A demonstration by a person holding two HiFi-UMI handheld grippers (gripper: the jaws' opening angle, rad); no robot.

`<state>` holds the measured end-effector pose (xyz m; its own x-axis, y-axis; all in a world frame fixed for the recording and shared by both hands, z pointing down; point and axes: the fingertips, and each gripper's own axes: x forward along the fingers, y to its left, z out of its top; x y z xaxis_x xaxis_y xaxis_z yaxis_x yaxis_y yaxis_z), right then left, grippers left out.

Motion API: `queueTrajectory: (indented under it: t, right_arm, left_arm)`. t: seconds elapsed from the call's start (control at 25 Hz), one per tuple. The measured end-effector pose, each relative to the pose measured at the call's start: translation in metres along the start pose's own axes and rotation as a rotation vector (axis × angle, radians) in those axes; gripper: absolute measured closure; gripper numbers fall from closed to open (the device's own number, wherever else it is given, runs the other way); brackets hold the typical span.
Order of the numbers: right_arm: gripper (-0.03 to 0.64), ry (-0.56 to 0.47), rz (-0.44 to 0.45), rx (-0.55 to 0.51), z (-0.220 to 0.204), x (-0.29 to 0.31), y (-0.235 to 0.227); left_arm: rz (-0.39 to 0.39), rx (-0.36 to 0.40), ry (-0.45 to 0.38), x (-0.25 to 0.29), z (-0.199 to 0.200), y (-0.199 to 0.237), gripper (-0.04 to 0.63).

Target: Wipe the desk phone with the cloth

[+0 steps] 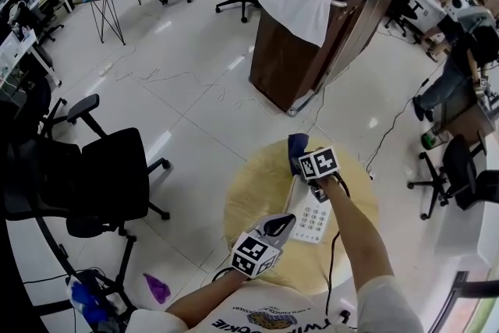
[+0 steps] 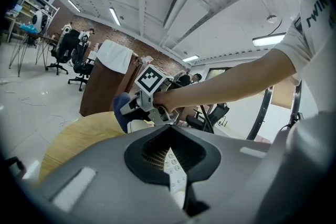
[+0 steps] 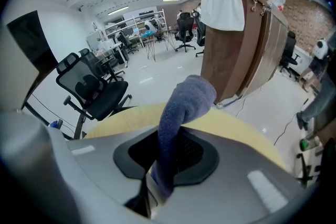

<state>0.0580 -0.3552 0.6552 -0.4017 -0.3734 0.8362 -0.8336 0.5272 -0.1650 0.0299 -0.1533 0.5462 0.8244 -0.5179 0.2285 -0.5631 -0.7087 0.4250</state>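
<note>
Left gripper (image 1: 284, 222), low centre of the head view, hovers with jaws closed and empty just beside the phone (image 1: 313, 219) on the round table (image 1: 248, 203), while right gripper (image 1: 304, 161) pinches the blue cloth (image 1: 297, 143) at the phone's upper end.

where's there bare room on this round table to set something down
The round table's left half, between the desk phone and the left rim, is bare. A narrower bare strip follows the right rim. The middle is crowded: the right gripper holds the cloth over the phone's far end, and the left gripper sits at its near left edge.
</note>
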Motion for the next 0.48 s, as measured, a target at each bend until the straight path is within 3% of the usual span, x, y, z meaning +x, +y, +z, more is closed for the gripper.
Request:
queueTrajectory:
  t: [0.48]
  right_arm:
    - [0.549, -0.011, 0.023, -0.024, 0.02, 0.006, 0.022]
  left_arm:
    - [0.0, -0.006, -0.005, -0.013, 0.004, 0.017, 0.603]
